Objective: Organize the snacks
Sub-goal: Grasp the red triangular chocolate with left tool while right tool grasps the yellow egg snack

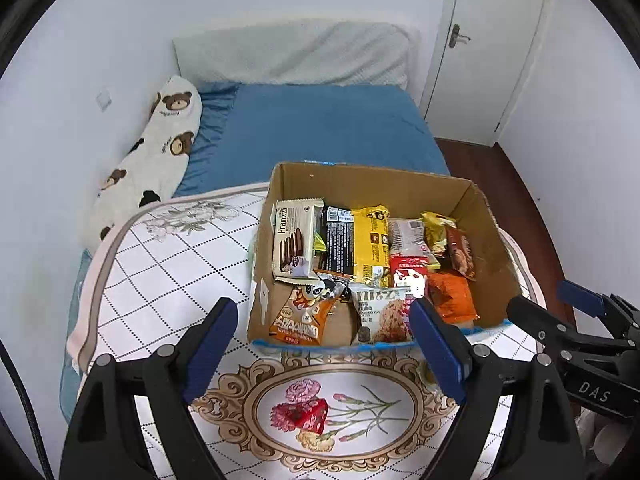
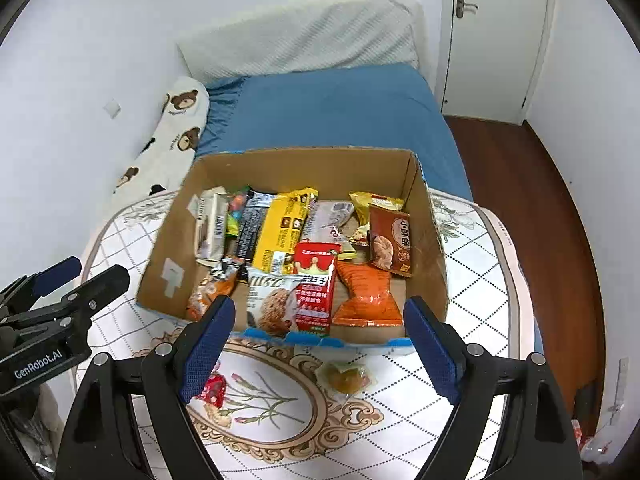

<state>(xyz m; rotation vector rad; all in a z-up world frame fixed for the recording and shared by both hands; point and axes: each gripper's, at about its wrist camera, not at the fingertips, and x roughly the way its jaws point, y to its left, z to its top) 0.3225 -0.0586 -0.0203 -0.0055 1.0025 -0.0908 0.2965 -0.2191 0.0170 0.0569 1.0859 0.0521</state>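
An open cardboard box (image 1: 360, 184) (image 2: 300, 168) stands on a round table and holds several snack packs. Among them are a Franzzi biscuit pack (image 1: 294, 240), a yellow pack (image 1: 370, 244) (image 2: 282, 232) and an orange bag (image 1: 452, 296) (image 2: 366, 296). Two snacks lie loose on the flowered tablecloth (image 1: 168, 264) in front of the box: a red packet (image 1: 308, 414) (image 2: 214, 390) and a clear-wrapped yellow pastry (image 2: 346, 376). My left gripper (image 1: 322, 316) (image 2: 94, 272) hangs open above the box's near edge, holding nothing. My right gripper (image 2: 320, 316) (image 1: 548, 300) is beside it, also open with nothing between its fingers.
Behind the table is a bed with a blue sheet (image 1: 320, 128), a bear-print bolster (image 1: 160, 152) along the left wall and a pale pillow (image 1: 296, 52). A white door (image 1: 488, 48) and brown wood floor (image 2: 520, 184) are on the right. The table's edge curves close to the box's right side.
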